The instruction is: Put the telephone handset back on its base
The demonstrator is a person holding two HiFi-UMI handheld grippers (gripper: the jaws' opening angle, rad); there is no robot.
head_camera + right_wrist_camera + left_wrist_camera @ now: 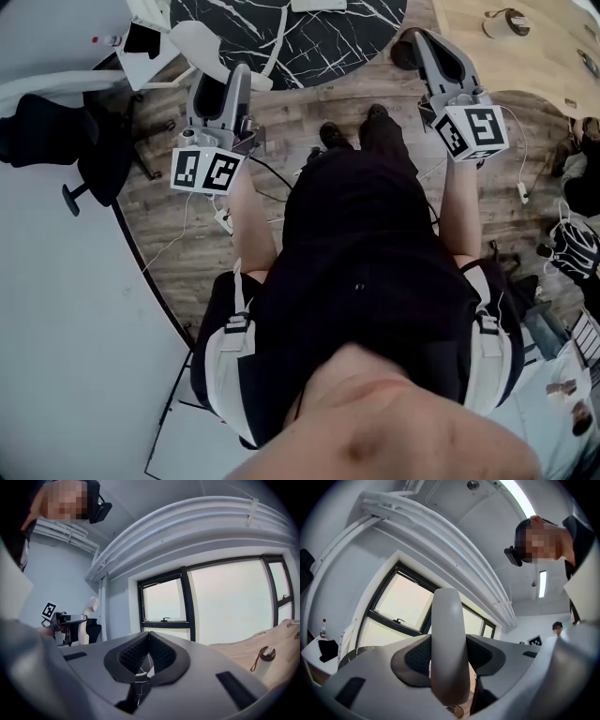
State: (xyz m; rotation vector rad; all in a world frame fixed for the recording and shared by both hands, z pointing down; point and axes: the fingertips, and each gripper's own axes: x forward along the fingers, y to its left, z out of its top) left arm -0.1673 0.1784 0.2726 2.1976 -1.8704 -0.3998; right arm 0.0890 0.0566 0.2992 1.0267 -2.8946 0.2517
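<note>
One white handset [449, 634] is sitting pinched in my left gripper [228, 80], near the black table's [328, 52] edge. It is looking hard, light and slippery, so I am holding its middle. My right gripper [148, 641] is sitting clenched, empty. Only its view is showing the handset standing upright.

Wood floor [309, 103], black marble table [328, 47], pale wood table [525, 66].
I see white cables [521, 183] on the floor, a white thing [317, 4] at the marble table's edge, a round thing [506, 21] on the pale one.
</note>
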